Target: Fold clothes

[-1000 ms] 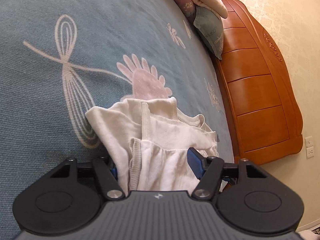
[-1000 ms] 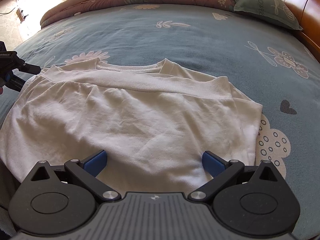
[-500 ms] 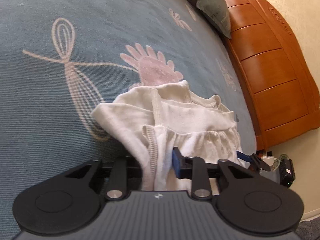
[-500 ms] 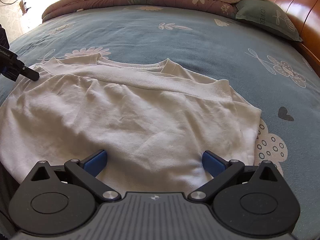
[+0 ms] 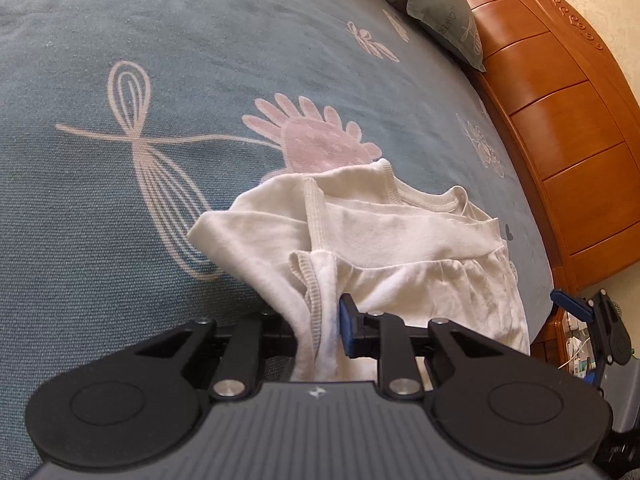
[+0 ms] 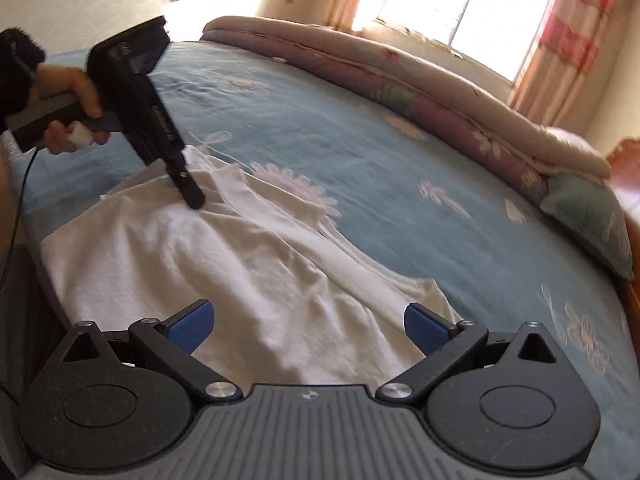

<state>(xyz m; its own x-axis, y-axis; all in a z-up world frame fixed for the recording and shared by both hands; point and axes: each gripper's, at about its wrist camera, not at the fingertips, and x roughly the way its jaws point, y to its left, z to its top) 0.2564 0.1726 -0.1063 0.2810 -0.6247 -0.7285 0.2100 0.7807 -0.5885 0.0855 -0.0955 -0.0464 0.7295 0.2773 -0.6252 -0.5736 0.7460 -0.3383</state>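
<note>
Your left gripper (image 5: 324, 320) was pinching the white shirt (image 5: 400, 248), its fingers pressed together on a bunched fold of ribbed hem at the shirt's near edge. In the left wrist view that cloth rose between the fingers and spread away from you over the blue bedspread (image 5: 160, 60), with the neckline lying close to a pink flower printed on the fabric. A green pillow (image 5: 444, 12) sat at the far corner against the wooden headboard (image 5: 568, 128), well apart from the shirt.

Your right gripper (image 6: 308, 324) was spread wide, holding nothing. Its blue pads (image 6: 192, 322) hovered over the near part of the shirt (image 6: 224, 264); you could not tell from this view whether they touched the cloth. The shirt lay rumpled and partly doubled over on the bedspread (image 6: 400, 184), near the edge of the bed closest to you.

In the right wrist view your left hand (image 6: 68, 96) was wrapped around the handle of the left gripper (image 6: 192, 196) at the far left corner of the shirt, and the gripper's tip met the cloth there. A rolled quilt (image 6: 400, 76) ran along the far side of the bed, with the pillow (image 6: 588, 216) at its right end. A bright window (image 6: 460, 4) with pink curtains stood behind it.
</note>
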